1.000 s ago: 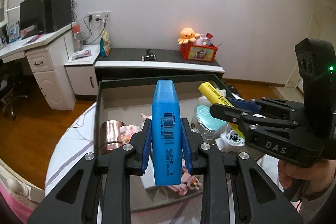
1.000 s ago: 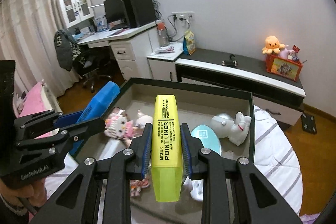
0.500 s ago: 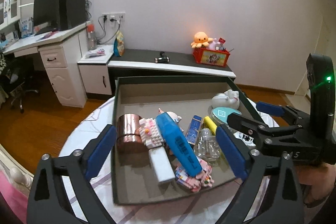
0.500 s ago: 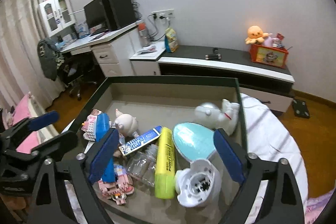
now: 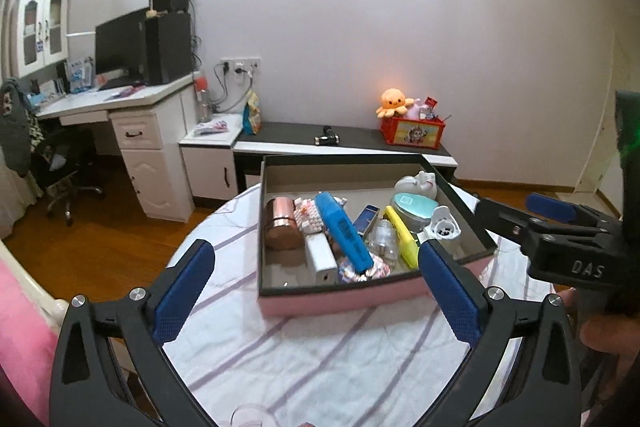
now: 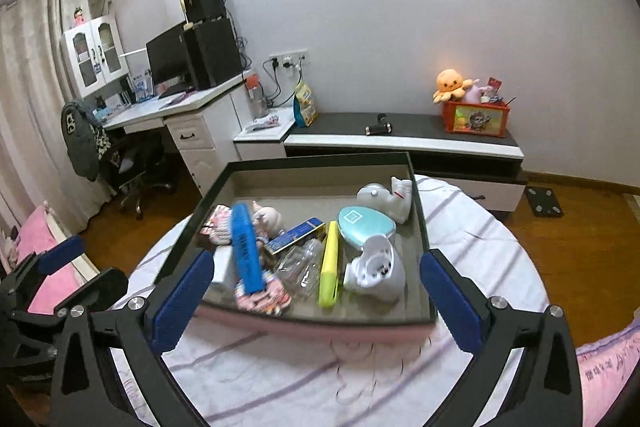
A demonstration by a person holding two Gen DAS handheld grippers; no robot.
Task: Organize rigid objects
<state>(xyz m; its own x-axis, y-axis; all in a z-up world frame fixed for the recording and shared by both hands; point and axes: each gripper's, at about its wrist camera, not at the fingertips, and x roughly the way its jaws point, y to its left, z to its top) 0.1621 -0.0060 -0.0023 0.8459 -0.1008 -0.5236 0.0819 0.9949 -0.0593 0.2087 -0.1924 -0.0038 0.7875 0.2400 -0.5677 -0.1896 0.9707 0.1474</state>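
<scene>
Striped cloth covered the round desk where your tray (image 5: 344, 297) sat near its far edge, holding the blue marker (image 5: 345, 233) and yellow highlighter (image 6: 329, 271) together, so your left gripper (image 5: 316, 281) and right gripper (image 6: 316, 285) had fingers spread, empty.

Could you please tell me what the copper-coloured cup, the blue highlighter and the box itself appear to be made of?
The copper-coloured cup looks like polished metal: it shows soft mirror-like highlights. The blue highlighter appears to be matte moulded plastic, evenly coloured with printed black text. The box seems to be rigid cardboard, with thin straight walls, a dark rim and a flat pink outside, though that is less certain.
</scene>
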